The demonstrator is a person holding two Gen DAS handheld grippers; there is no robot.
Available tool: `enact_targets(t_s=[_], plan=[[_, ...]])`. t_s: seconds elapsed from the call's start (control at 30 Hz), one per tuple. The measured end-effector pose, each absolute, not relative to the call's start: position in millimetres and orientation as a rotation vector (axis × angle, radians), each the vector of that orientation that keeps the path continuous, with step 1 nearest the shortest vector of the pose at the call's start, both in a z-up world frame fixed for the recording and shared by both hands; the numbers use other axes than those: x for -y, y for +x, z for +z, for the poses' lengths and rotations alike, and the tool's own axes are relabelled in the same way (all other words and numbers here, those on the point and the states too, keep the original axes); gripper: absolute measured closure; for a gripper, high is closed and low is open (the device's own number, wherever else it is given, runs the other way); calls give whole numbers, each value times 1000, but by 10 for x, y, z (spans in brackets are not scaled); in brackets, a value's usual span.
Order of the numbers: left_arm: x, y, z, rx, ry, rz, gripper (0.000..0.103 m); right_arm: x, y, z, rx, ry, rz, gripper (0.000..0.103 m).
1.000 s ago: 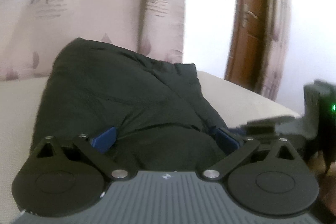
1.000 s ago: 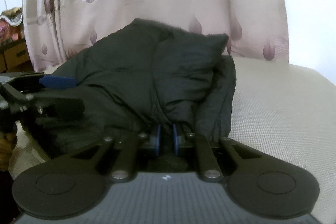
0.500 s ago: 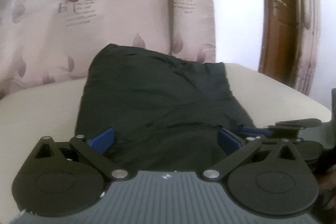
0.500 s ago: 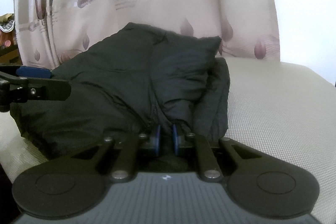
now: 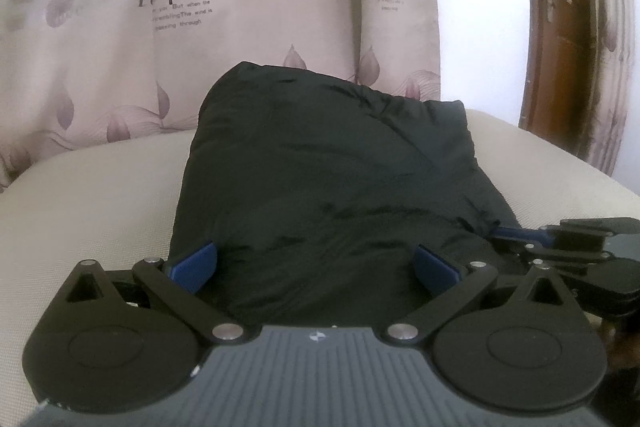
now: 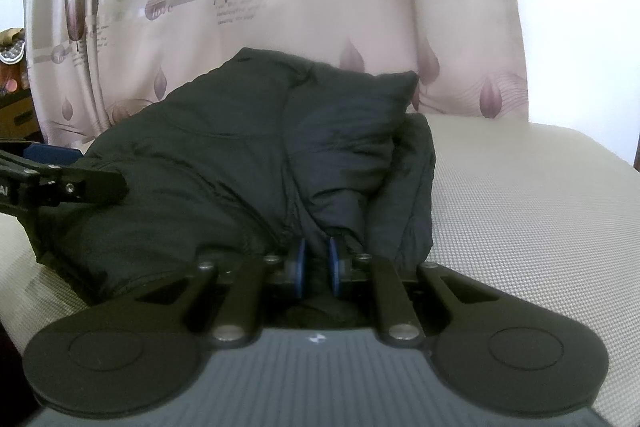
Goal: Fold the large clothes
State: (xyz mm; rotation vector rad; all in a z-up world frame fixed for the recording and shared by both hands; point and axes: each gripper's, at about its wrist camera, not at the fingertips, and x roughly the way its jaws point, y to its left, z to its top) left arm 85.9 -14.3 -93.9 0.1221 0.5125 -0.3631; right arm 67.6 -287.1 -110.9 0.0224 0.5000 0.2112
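A black padded jacket [image 5: 320, 179] lies folded in a thick bundle on a beige cushioned surface [image 5: 92, 195]. My left gripper [image 5: 314, 263] is open, its blue pads wide apart at the bundle's near edge, with fabric between them. The jacket also shows in the right wrist view [image 6: 248, 163]. My right gripper [image 6: 317, 263] is shut on a fold of the jacket at its near right edge. The right gripper shows at the right of the left wrist view [image 5: 568, 239]. The left gripper shows at the left of the right wrist view [image 6: 52, 179].
A pale curtain with purple leaf prints [image 5: 200, 7] hangs right behind the surface. A brown wooden door frame [image 5: 560, 27] stands at the far right. Beige surface [image 6: 520, 211] stretches right of the jacket. Some furniture [image 6: 12, 99] stands at the far left.
The jacket has settled lower and flatter on the surface. My left gripper has shifted so the bundle sits centred ahead, staying open. My right gripper has kept its hold.
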Motion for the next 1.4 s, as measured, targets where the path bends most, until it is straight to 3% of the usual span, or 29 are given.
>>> enact_targets(t_s=[0.67, 0.87, 1.1, 1.4], plan=[[149, 953, -1158, -549, 108, -341, 0, 2890, 663, -1083, -505, 27, 209, 90], [166, 969, -1152, -552, 104, -336, 0, 2864, 641, -406, -418, -31, 279, 89], [170, 937, -1164, -549, 101, -339, 0, 2334, 1474, 310, -475, -161, 452, 89], [155, 945, -1165, -553, 89, -344, 0, 1699, 2873, -198, -751, -313, 434, 89]])
